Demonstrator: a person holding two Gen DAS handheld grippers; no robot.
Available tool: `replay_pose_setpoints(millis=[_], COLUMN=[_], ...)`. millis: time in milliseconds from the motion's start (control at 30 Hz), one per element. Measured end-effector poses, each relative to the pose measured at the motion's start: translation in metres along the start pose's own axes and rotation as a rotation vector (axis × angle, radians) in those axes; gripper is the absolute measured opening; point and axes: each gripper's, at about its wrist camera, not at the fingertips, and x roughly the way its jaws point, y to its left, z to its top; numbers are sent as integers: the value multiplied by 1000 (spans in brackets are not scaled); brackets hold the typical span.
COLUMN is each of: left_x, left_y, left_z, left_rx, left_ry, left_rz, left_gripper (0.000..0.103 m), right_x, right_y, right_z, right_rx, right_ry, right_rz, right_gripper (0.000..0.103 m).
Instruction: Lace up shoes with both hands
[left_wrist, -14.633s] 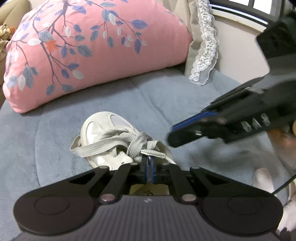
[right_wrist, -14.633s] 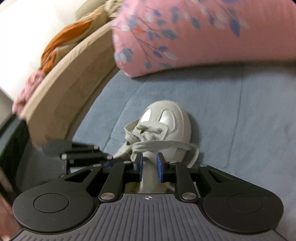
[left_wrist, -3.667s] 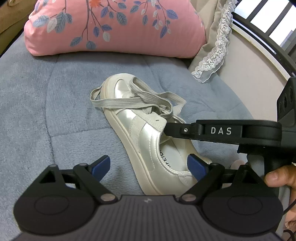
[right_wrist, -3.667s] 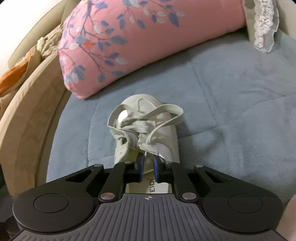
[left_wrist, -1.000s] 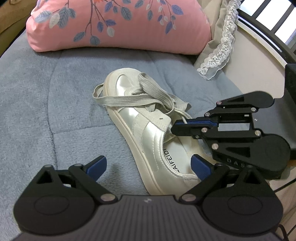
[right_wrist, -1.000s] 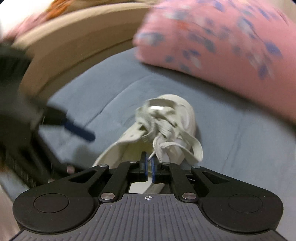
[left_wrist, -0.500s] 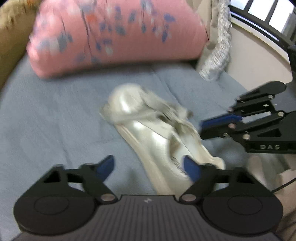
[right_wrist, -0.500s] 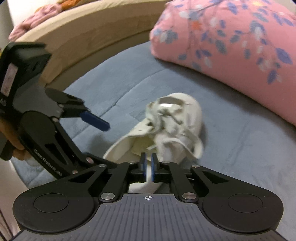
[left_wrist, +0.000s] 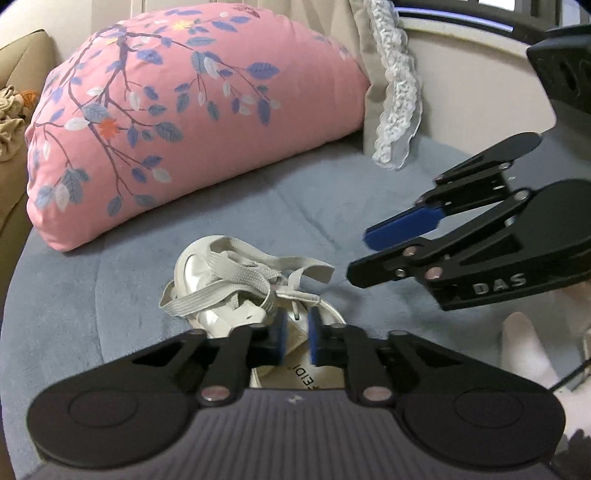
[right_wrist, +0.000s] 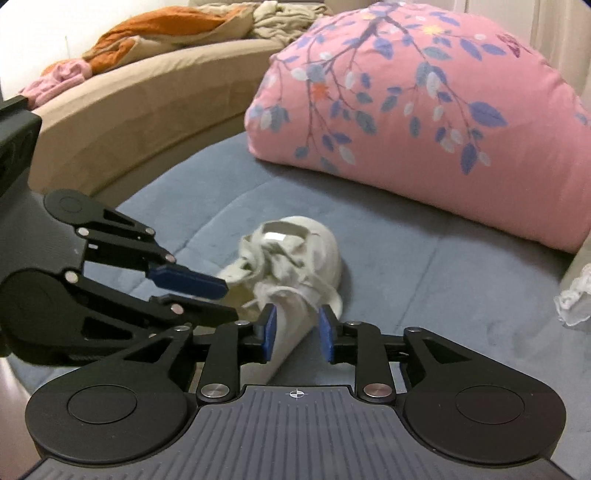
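Observation:
A cream-white sneaker (left_wrist: 221, 315) with grey flat laces (left_wrist: 240, 273) lies on a grey-blue blanket (left_wrist: 74, 295), toe pointing towards the pillow. The laces form a loose tangle over the tongue. My left gripper (left_wrist: 295, 334) sits low over the shoe's opening, narrowly open, and a thin lace end runs down towards the gap. My right gripper (right_wrist: 297, 330) is open and straddles the shoe's (right_wrist: 321, 251) side wall. In the left wrist view the right gripper (left_wrist: 360, 254) hovers just right of the laces. In the right wrist view the left gripper (right_wrist: 231, 300) reaches in from the left, touching the lace bundle.
A pink pillow (left_wrist: 184, 129) with a blue leaf print lies behind the shoe. A lace-trimmed cushion (left_wrist: 395, 92) stands at the back right. A beige sofa (right_wrist: 129, 122) with heaped clothes (right_wrist: 166, 26) curves round the left. Part of a hand (left_wrist: 524, 350) shows lower right.
My left gripper has narrowed from wide open and moved in over the shoe's opening. My right gripper has gone from shut to open beside the shoe.

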Motion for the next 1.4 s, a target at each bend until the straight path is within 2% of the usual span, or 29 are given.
replay_pose_setpoints(millis=[67,200,333,400,433,533,733,933,1000,1100,1167,1267,1333,1400], left_x=[6,11,15,17,18,16,9,6,9,10,9,0,-5,-4], left_y=[-2,-7,-9,-6,-5,-1,-1,-1,-2,-1,0,-3,-4,-5], left_z=[0,2,5,5,5,3,-2,-7,-8,-7,-6,-5,-3,-1], left_rx=[10,32,16,-7,-17,-50,-57,-18,10,16,29,39,19,5], left_ry=[18,12,9,5,1,-16,-42,8,43,81,92,65,46,45], left_rz=[17,39,55,59,63,64,78,66,66,51,50,42,39,55], left_gripper=[7,12,11,10,5,4,1,1,0,0,0,0,4,14], right_x=[-1,-2,0,1,2,5,6,4,3,4,5,4,4,4], right_y=[-9,-18,-20,-21,-22,-22,-9,7,10,12,11,10,10,10], right_z=[-3,-7,-9,-10,-11,-14,-22,-29,-29,-29,-29,-28,-28,-29], right_rx=[36,62,68,78,85,98,42,-60,-79,-83,-70,-56,-46,-44], right_ry=[3,-2,-4,4,9,20,0,-34,-36,-32,-31,-25,-23,-23], right_rz=[12,34,39,37,36,29,20,5,7,13,11,3,0,-4], right_gripper=[40,41,49,51,53,60,62,72,73,79,80,81,83,84])
